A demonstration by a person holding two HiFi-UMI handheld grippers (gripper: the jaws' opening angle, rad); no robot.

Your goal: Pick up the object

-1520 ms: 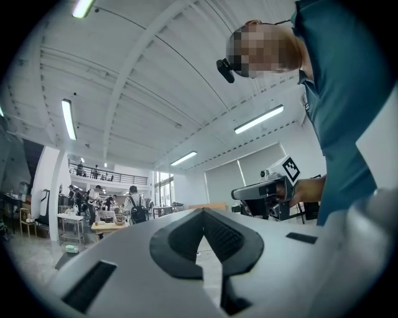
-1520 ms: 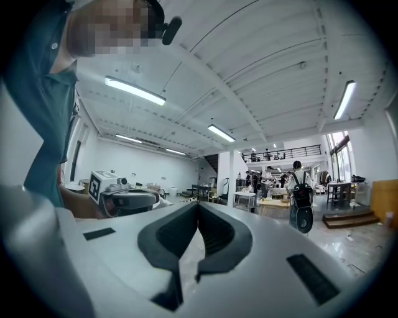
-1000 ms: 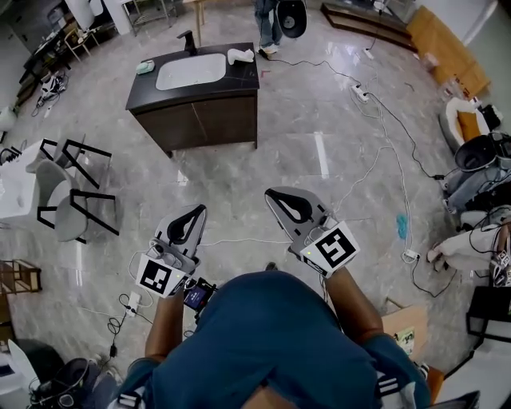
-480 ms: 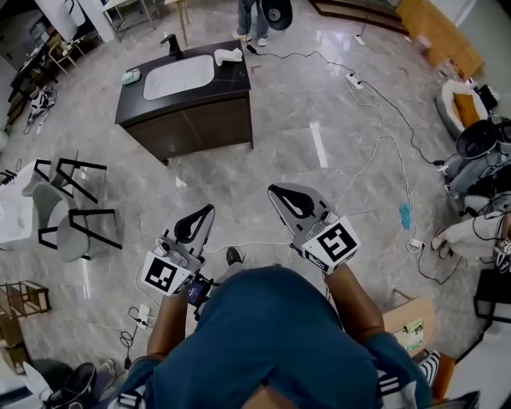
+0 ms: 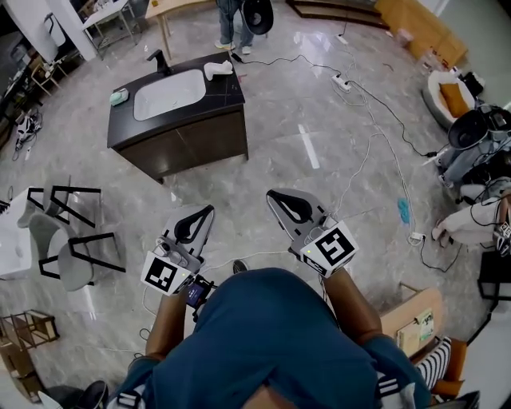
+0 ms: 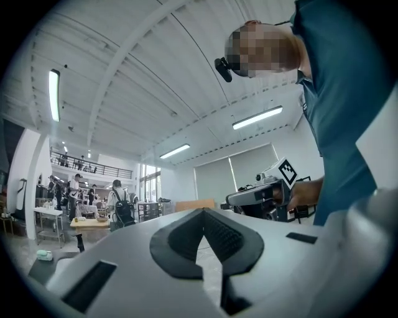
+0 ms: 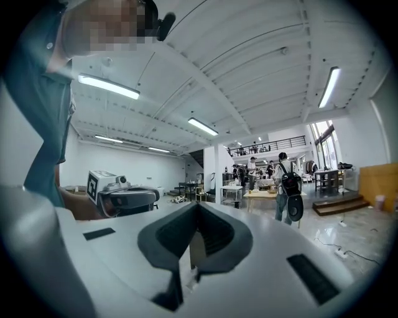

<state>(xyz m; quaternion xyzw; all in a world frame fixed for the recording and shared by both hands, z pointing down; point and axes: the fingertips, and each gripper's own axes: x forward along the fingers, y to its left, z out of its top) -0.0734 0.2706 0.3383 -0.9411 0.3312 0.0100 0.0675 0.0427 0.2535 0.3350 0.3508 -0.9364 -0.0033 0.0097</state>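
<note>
Both grippers are held at waist height over the floor, pointing ahead, apart from everything. My left gripper (image 5: 204, 211) is shut with nothing between its jaws; its dark pads meet in the left gripper view (image 6: 201, 212). My right gripper (image 5: 274, 195) is shut and empty too, pads together in the right gripper view (image 7: 198, 208). Some way ahead stands a dark vanity (image 5: 200, 132) with a white sink (image 5: 169, 93). On its top lie a white object (image 5: 217, 69) and a small green object (image 5: 119, 97), beside a black faucet (image 5: 156, 58).
White cables (image 5: 375, 152) and power strips (image 5: 341, 81) trail over the grey tile floor at right. Black-framed chairs (image 5: 68, 240) stand at left, a cardboard box (image 5: 415, 315) at lower right. A person (image 5: 231, 20) stands beyond the vanity. Bins and gear (image 5: 475, 144) line the right edge.
The person has walked forward: the vanity has drifted left and lower in the head view, and a shoe shows between the grippers. Both grippers stay shut and held as before.
</note>
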